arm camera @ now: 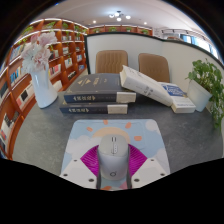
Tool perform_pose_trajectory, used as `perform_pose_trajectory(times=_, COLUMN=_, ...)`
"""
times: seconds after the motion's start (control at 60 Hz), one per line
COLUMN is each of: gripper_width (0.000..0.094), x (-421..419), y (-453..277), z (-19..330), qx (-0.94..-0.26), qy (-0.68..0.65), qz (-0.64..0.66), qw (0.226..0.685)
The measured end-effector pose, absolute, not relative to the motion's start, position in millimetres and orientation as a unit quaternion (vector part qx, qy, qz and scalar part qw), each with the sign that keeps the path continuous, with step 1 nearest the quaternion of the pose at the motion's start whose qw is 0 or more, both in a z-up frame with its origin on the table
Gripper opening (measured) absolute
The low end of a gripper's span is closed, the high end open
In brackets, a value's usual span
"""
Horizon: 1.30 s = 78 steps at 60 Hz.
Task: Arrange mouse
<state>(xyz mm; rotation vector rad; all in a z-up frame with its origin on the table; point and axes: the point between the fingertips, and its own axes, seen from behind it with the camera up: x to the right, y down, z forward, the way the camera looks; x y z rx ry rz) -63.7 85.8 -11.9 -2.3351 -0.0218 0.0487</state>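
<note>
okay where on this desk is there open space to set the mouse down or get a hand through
Free: the mouse pad ahead of the mouse, which sits between the fingers of the hand-held gripper, and the bare table right of the pad, before the plant. Crowded: beyond the pad, where the stacked books, the leaning book and the vase stand.

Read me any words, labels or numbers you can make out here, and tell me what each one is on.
Nothing here reads clearly.
Spines of the stacked books: lettering too blurred to read.
Cover of the leaning book: print too small to read.
Mouse, between the jaws of the gripper: a faint mark near its rear, unreadable.
Mouse mat: pictures only, no words seen.
</note>
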Motion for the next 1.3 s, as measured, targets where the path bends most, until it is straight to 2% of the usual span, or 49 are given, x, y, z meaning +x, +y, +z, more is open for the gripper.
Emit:
perform_pose_trajectory(times=0.35, gripper_width=0.0534, x=-64.1, y=85.1, z=-9.6, qx=-0.916, qy=-0.012, qz=0.018, qw=0.4)
perform_pose_trajectory(times=0.4, gripper_width=0.062, x=-67.4, y=82.4, z=-10.0, qx=-0.921, qy=-0.014, qz=0.02, qw=0.389)
perform_pose_trajectory(times=0.483, gripper_width=0.0868, x=-68.4, y=71.0, z=-1.9, qx=-0.928, qy=-0.028, qz=0.012, qw=0.372)
perform_pose_trajectory(times=0.583, gripper_width=0.0871, x=-69.6, y=58.2, z=34.6, qx=-0.921, qy=-0.026, qz=0.008, qw=0.388)
perform_pose_trajectory(times=0.817, gripper_width=0.0873, x=-64.3, y=0.9, z=163.2, qx=-0.891, qy=0.003, qz=-0.007, qw=0.453)
perform_pose_trajectory(times=0.95, gripper_width=0.0871, x=-65.7, y=-38.7, z=216.0, qx=-0.877, qy=0.018, qz=-0.003, qw=0.48)
perform_pose_trajectory(times=1.083, gripper_width=0.0869, x=-68.5, y=-75.9, z=240.6, qx=-0.872, qy=0.025, qz=-0.007, qw=0.49)
perform_pose_trajectory(times=1.3, gripper_width=0.0869, x=-78.5, y=-124.9, z=242.4, qx=-0.876, qy=0.008, qz=-0.009, qw=0.482)
